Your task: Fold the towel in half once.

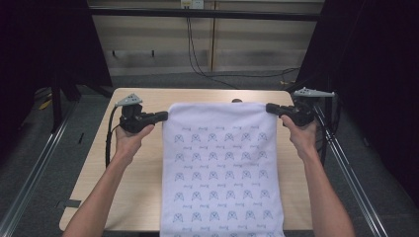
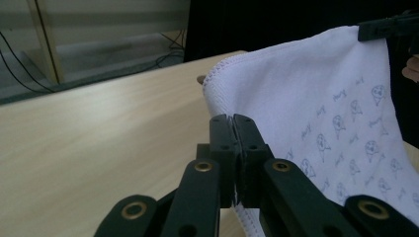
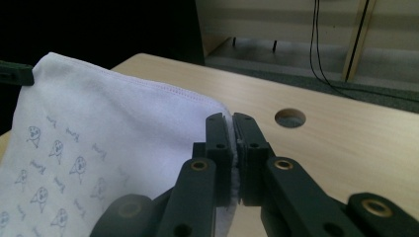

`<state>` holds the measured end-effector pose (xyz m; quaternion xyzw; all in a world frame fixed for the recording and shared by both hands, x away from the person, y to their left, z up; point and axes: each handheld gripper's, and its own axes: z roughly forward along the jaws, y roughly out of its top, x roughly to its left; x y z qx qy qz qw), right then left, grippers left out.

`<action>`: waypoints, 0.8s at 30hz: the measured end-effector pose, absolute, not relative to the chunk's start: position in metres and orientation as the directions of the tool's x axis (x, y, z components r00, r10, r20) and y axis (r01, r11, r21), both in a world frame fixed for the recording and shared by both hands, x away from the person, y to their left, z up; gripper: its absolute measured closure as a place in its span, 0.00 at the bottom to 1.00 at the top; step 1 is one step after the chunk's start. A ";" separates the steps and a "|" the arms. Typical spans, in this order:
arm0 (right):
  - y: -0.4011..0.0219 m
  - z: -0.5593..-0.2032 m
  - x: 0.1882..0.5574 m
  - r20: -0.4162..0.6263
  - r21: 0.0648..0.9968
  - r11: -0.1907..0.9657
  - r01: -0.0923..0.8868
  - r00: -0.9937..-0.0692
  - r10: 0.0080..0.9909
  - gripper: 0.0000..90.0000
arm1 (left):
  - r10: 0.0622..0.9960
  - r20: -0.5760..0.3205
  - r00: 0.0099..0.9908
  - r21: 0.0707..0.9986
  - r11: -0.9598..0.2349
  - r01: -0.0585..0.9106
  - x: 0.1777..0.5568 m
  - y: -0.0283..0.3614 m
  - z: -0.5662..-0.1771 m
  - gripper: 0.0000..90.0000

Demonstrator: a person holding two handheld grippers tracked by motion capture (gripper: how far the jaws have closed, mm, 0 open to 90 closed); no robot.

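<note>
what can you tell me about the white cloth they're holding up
The white cloth looks like soft fabric, printed with rows of small blue-grey figures and stitched along its edge. It is stretched flat by its two upper corners, the left gripper shut on one and the right gripper on the other. It hangs over the wooden table, past the near edge.

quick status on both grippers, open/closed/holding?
Left gripper: closed, pinching the top left corner of the white printed cloth.
Right gripper: closed, pinching the cloth's top right corner.
</note>
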<state>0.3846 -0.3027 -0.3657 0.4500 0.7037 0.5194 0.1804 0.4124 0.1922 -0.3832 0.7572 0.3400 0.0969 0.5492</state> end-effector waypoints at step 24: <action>-0.316 -0.364 0.334 0.241 0.901 0.038 0.433 -0.570 0.785 0.96 | 0.550 -0.197 0.812 0.907 -0.212 0.363 0.369 0.197 -0.376 0.98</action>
